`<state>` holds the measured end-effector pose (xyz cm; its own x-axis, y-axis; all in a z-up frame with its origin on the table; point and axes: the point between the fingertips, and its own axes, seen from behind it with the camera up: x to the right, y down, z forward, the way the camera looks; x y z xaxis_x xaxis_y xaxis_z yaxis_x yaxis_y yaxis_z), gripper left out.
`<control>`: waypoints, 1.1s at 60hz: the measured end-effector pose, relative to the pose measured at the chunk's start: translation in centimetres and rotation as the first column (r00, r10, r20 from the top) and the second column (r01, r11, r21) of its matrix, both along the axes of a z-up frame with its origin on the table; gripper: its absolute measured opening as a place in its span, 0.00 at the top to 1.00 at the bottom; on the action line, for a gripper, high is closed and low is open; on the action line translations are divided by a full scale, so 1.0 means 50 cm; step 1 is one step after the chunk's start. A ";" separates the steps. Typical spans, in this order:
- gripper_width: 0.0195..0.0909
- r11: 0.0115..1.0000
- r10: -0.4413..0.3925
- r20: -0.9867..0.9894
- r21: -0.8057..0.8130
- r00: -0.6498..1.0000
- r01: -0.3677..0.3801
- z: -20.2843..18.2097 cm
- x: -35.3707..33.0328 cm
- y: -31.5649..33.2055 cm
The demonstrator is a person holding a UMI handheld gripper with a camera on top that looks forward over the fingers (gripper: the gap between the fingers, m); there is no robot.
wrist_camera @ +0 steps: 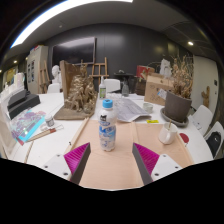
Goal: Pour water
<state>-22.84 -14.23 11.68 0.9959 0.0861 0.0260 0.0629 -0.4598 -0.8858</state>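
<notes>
A clear plastic water bottle (107,128) with a blue cap and a blue label stands upright on the light wooden table (112,170). It is just ahead of my gripper (112,160), about level with the fingertips and on the centre line. Both fingers (78,160) are spread wide, and their magenta pads (146,157) face inward with bare table between them. Nothing is held. A white cup (169,133) stands to the right, beyond the right finger.
To the left lie a colourful book or packet (28,124) and a wooden model (78,97). Papers (128,108) are spread behind the bottle. A dark laptop-like thing (178,106) and a cardboard box (157,88) sit at the right. Chairs flank the table.
</notes>
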 end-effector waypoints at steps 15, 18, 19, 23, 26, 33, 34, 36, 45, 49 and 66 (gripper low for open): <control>0.09 0.995 -0.032 -0.024 0.090 0.999 0.034 -0.077 -0.041 0.211; 0.12 0.995 -0.034 -0.028 0.091 0.999 0.036 -0.094 -0.043 0.242; 0.14 0.995 -0.031 -0.029 0.093 0.999 0.034 -0.098 -0.045 0.251; 0.28 0.994 -0.024 -0.034 0.106 0.999 0.027 -0.113 -0.050 0.289; 0.46 0.993 -0.030 -0.033 0.117 0.999 0.033 -0.116 -0.048 0.294; 0.62 0.989 -0.036 -0.034 0.145 0.999 0.040 -0.114 -0.049 0.302; 0.65 0.988 -0.036 -0.035 0.148 0.999 0.041 -0.114 -0.049 0.302; 0.69 0.988 -0.039 -0.032 0.148 0.999 0.044 -0.114 -0.048 0.301; 0.78 0.992 -0.027 -0.045 0.125 0.999 0.032 -0.108 -0.048 0.299; 0.78 0.991 -0.019 -0.079 0.133 0.997 0.030 -0.082 -0.040 0.302; 0.78 0.977 -0.077 -0.732 0.079 0.676 0.196 0.116 0.064 0.367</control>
<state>-19.62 4.13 17.51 0.7091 0.0027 -0.7051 -0.6765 -0.2794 -0.6814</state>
